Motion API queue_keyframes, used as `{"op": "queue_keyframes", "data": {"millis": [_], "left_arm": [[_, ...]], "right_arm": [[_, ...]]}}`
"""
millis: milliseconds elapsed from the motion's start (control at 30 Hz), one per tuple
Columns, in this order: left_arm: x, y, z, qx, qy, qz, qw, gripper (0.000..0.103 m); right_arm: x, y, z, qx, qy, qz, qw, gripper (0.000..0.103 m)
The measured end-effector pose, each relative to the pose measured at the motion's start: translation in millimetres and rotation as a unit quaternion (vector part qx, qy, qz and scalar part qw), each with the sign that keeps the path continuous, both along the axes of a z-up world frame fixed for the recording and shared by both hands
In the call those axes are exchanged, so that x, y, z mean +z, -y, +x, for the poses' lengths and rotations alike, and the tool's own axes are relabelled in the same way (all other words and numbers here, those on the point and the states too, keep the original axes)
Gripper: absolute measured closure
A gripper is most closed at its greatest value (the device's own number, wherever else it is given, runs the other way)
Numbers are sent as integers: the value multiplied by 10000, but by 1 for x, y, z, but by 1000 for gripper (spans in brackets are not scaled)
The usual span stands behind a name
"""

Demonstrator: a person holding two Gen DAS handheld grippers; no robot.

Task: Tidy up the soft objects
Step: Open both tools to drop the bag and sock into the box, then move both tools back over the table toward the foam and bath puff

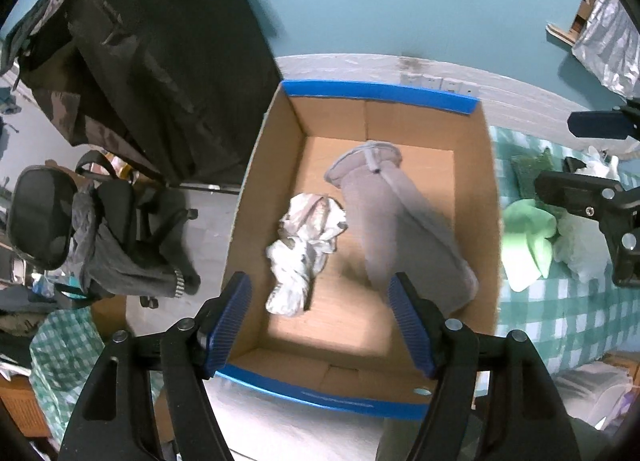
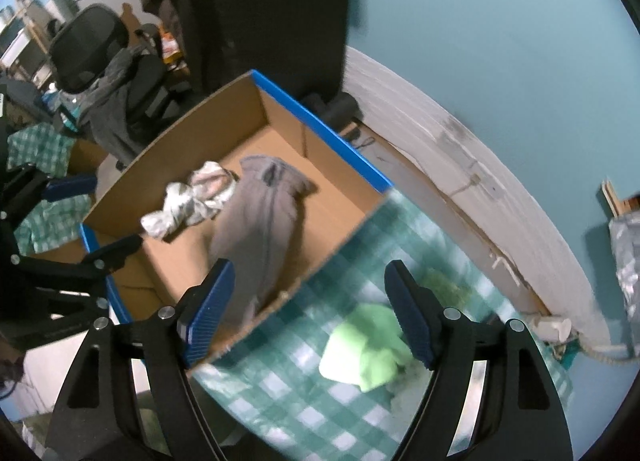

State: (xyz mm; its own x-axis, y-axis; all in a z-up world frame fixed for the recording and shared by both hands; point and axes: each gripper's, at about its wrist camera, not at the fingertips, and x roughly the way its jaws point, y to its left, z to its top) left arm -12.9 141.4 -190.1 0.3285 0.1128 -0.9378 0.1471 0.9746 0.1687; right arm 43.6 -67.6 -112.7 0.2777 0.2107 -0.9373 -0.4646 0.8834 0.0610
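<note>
In the left wrist view the left tool sits at the bottom centre, its two blue-padded fingers spread wide apart with nothing between them, above an open cardboard box with blue-edged flaps. Two soft things lie on the box floor: a grey garment stretched from upper centre toward the lower right, and a crumpled white cloth just to its left, the two close or barely touching. At the right edge of this frame the right tool shows as black fingers, standing apart and empty, over a green checked sheet on which a light green cloth lies beside a white cloth.

In the right wrist view the right tool fills the bottom of the frame, jaws apart and holding nothing. The box lies in the centre left with the grey garment and the white cloth inside. The light green cloth rests on the checked sheet at lower centre, partly behind the tool's right finger. The left tool shows at the left edge, its fingers apart. A black office chair draped with grey clothing stands in the upper left.
</note>
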Motion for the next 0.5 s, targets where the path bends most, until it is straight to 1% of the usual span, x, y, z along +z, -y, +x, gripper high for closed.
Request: {"op": "queue_keyframes", "data": {"millis": [200,500], "left_arm": [[6,22,-7,-95,-18,-157,9998,30],[7,62,-16,-440,-76,-143,9989,30]], "right_arm": [[3,44,-15,-382,-34,-45,9993,25],[-1,112,-33,-915,-124,-150,9956,25]]}}
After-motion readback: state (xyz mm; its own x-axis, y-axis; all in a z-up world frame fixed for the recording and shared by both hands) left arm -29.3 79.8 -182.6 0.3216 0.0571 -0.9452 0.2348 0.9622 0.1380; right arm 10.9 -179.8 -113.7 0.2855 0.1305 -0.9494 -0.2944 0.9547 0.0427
